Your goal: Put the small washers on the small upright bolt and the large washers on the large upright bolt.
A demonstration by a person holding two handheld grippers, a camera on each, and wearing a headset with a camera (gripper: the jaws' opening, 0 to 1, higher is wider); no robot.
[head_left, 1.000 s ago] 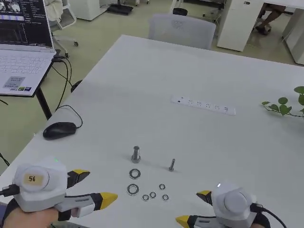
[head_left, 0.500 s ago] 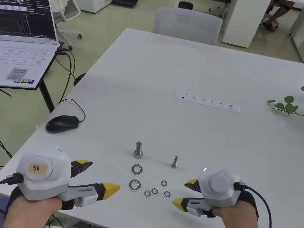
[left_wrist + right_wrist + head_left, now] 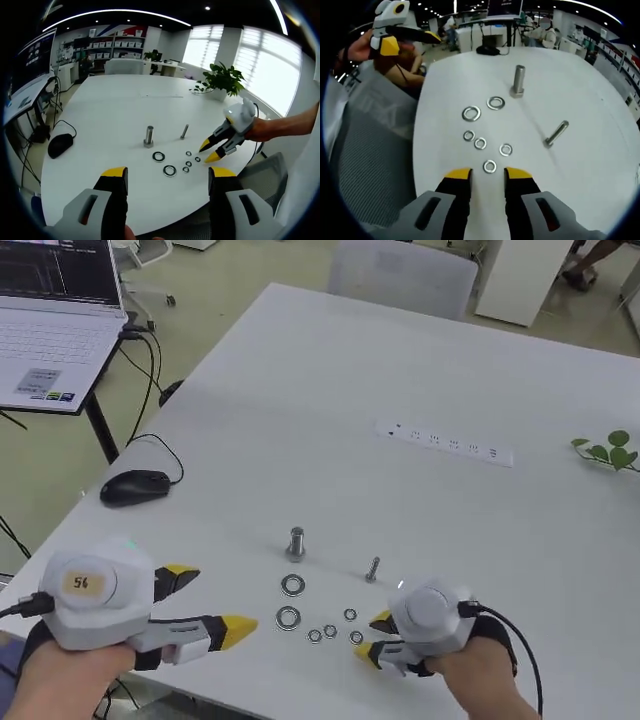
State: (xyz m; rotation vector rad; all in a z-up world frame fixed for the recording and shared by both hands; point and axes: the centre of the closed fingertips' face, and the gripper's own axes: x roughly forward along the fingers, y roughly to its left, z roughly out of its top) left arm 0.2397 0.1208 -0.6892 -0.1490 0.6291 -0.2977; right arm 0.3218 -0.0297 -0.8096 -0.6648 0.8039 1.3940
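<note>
Bench (image 3: 400, 370) with two upright bolts: the large bolt (image 3: 296, 543) and, to its right, the small bolt (image 3: 373, 569). Neither carries a washer. Six washers lie flat in front of them: two large washers (image 3: 293, 586) near the large bolt, and four small washers (image 3: 330, 631) clustered beside these. Left hand-held gripper (image 3: 215, 602): jaws wide apart, empty, left of the large washers. Right hand-held gripper (image 3: 372, 638): jaws parted by a narrow gap, empty, tips just beside the nearest small washer, apparently not touching it. Since a second ago the right hand-held gripper has drawn in toward the cluster and its jaws have narrowed; bolts and washers keep their arrangement.
</note>
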